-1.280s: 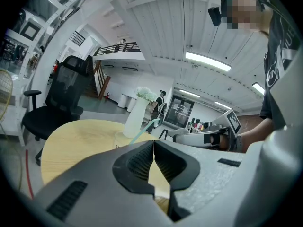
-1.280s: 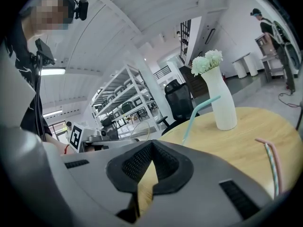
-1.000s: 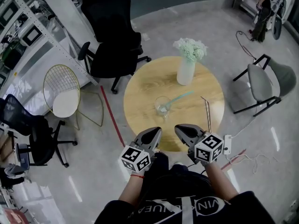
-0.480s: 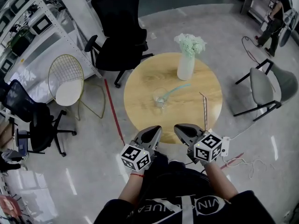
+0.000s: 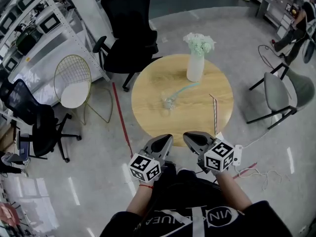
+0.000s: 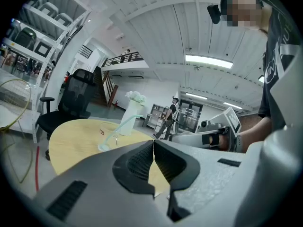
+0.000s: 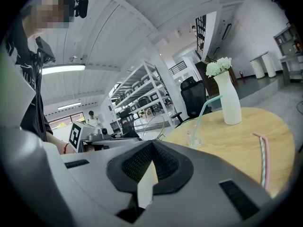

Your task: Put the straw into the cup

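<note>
A clear glass cup point(image 5: 169, 102) stands near the middle of the round wooden table point(image 5: 148, 107), with a teal straw point(image 5: 185, 89) leaning out of it toward the white flower vase point(image 5: 195, 68). A pink and a striped straw point(image 5: 215, 111) lie flat near the table's right edge. My left gripper point(image 5: 163, 141) and right gripper point(image 5: 191, 138) hover side by side just off the table's near edge, both shut and empty. The left gripper view shows the cup point(image 6: 107, 143) and its teal straw point(image 6: 128, 123) beyond the jaws. In the right gripper view, the cup point(image 7: 194, 139) stands left of the loose straws point(image 7: 262, 162).
A black office chair point(image 5: 126, 28) stands behind the table, a gold wire chair point(image 5: 73, 85) to its left, a grey chair point(image 5: 281, 90) to its right. Red tape point(image 5: 121, 117) runs along the floor by the table's left. Cables point(image 5: 256, 169) lie on the floor at the right.
The table and what stands on it sit slightly higher and farther off in the head view. Both grippers keep their place by the near edge, still shut.
</note>
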Tool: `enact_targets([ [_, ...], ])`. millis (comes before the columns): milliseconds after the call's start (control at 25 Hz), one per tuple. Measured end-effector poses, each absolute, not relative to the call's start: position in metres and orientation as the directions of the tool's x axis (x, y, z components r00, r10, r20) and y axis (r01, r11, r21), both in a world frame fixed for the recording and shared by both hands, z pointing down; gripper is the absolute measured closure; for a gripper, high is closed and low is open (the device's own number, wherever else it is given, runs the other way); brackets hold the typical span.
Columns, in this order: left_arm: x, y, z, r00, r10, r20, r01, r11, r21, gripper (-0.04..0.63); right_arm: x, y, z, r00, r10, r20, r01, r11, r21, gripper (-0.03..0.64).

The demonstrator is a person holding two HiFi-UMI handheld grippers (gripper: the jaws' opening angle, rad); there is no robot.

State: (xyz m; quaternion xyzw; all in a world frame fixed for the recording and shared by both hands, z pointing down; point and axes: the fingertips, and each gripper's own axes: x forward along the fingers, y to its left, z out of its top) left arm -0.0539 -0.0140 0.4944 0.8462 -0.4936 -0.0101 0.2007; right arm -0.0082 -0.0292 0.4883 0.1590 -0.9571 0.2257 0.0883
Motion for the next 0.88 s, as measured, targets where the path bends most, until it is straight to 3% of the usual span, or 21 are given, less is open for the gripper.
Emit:
enact_targets([
  [880, -0.052, 0.017, 0.504, 0.494, -0.842, 0.218, -0.845, -0.406, 0.347, 0.583, -0.011, -0.016, 0.498, -0.938, -0.249, 0.243, -0.335, 0.829, -0.447, 0.614],
])
